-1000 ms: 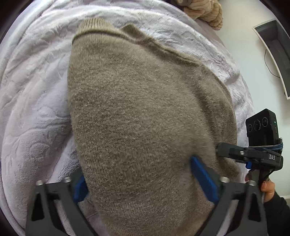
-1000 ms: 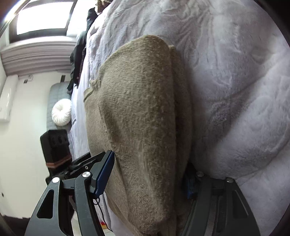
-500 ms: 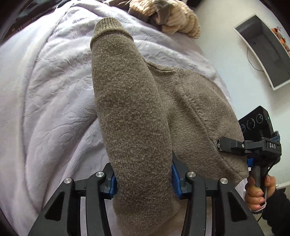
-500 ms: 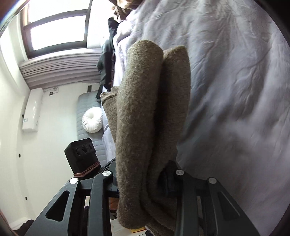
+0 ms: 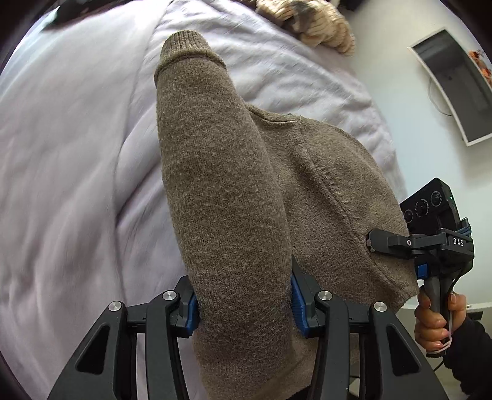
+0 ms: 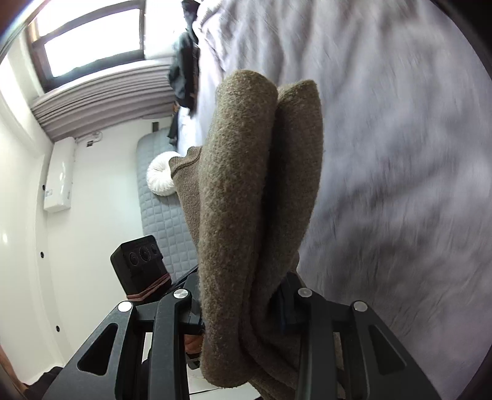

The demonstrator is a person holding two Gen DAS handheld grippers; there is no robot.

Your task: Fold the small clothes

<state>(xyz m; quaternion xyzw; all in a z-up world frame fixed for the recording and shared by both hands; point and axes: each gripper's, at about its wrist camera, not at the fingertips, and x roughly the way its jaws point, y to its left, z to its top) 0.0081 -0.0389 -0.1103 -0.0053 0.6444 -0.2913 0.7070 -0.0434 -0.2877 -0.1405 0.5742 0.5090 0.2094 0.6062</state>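
Observation:
A brown knit sweater [image 5: 227,190] hangs between both grippers above the pale lilac blanket [image 5: 70,160]. My left gripper [image 5: 243,304] is shut on a thick fold of it at one edge. My right gripper [image 6: 243,307] is shut on the doubled knit [image 6: 246,184] at the other edge, and it also shows in the left wrist view [image 5: 372,241] at the sweater's right side. The sweater's ribbed cuff [image 5: 184,49] points away from me. The fingertips of both grippers are hidden by the fabric.
A heap of striped beige clothes [image 5: 316,27] lies at the blanket's far edge. Dark clothes [image 6: 184,77] hang by the window, with a grey quilted mattress [image 6: 163,209] and a white round cushion [image 6: 161,178] below. A monitor [image 5: 455,83] is on the wall.
Both grippers have closed on the sweater and lifted it off the blanket. The flat sweater is now bunched into thick hanging folds, and both views have risen farther from the bed.

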